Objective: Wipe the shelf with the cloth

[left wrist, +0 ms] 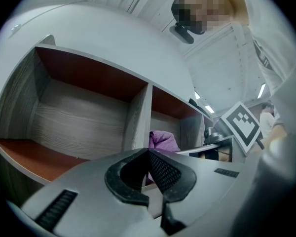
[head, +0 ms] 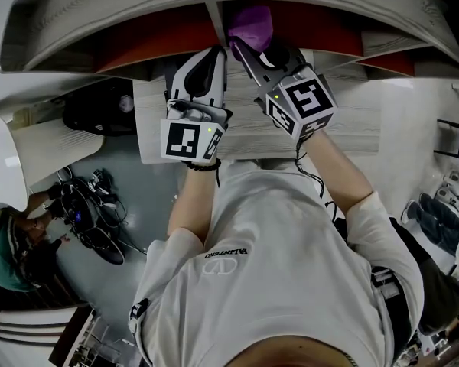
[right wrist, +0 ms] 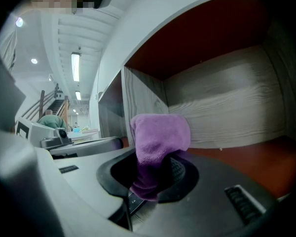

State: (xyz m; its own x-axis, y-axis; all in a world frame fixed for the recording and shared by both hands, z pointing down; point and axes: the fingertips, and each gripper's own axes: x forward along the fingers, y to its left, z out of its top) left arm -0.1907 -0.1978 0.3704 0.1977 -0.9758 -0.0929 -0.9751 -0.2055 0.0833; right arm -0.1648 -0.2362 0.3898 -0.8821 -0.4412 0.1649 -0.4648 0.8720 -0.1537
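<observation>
The shelf (head: 176, 40) is grey wood grain with red-brown boards, split by an upright divider (left wrist: 138, 122). A purple cloth (head: 250, 25) is bunched in the compartment right of the divider. My right gripper (head: 242, 48) is shut on the cloth (right wrist: 160, 135), which sticks up out of the jaws just above the red-brown bottom board (right wrist: 246, 157). My left gripper (head: 214, 53) is shut and holds nothing; it hangs in front of the divider, close beside the right one. In the left gripper view the cloth (left wrist: 163, 141) shows past the left gripper (left wrist: 149, 154), with the left compartment (left wrist: 84, 117) beyond.
A grey wood top (head: 352, 121) lies under both arms. Down on the left floor are a person in a green cap (head: 4, 251), black gear with cables (head: 88, 212) and a round white table (head: 0, 159). Shoes (head: 436, 212) lie at the right.
</observation>
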